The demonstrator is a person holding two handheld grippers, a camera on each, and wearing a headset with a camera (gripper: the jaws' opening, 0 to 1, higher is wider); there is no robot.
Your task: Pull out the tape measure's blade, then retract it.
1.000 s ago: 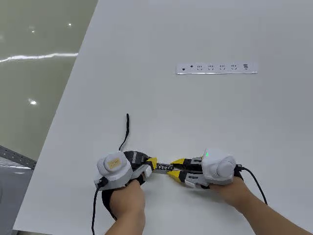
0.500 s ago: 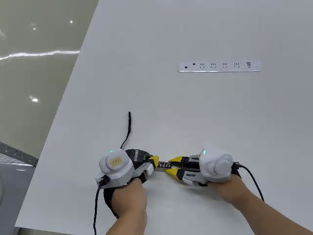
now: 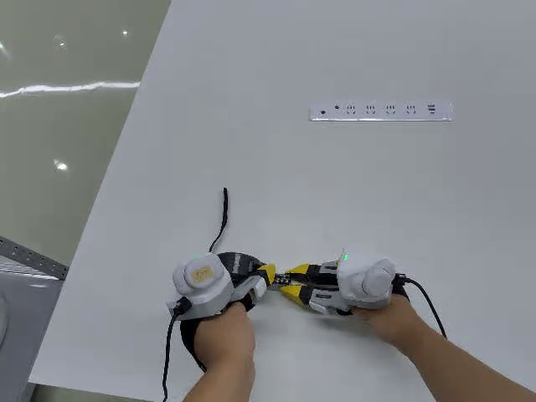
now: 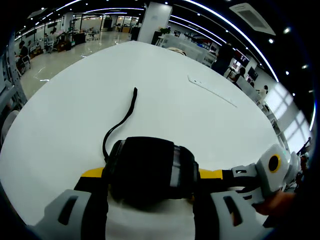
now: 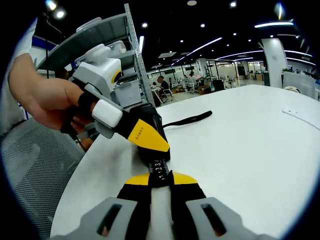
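Note:
The black tape measure (image 4: 147, 170) with a grey band sits on the white table, and my left gripper (image 4: 150, 185) is shut on its case. In the head view the case (image 3: 241, 266) lies under the left gripper (image 3: 261, 280). A short stretch of blade (image 5: 156, 167) with printed numbers runs from the case (image 5: 152, 122) into my right gripper (image 5: 159, 182), which is shut on the blade's end. The two grippers nearly meet at the table's near edge, the right gripper (image 3: 289, 281) just right of the left. The tape's black wrist strap (image 3: 219, 222) trails away across the table.
A white power strip (image 3: 381, 111) lies far across the white table (image 3: 335, 193). The table's left edge drops to a shiny floor (image 3: 59, 126). Black cables (image 3: 423, 306) hang from both grippers. Shelving and a mesh chair (image 5: 30, 170) stand behind the left hand.
The right gripper has moved left toward the left gripper, and the visible blade between them has grown shorter. The head camera has shifted slightly.

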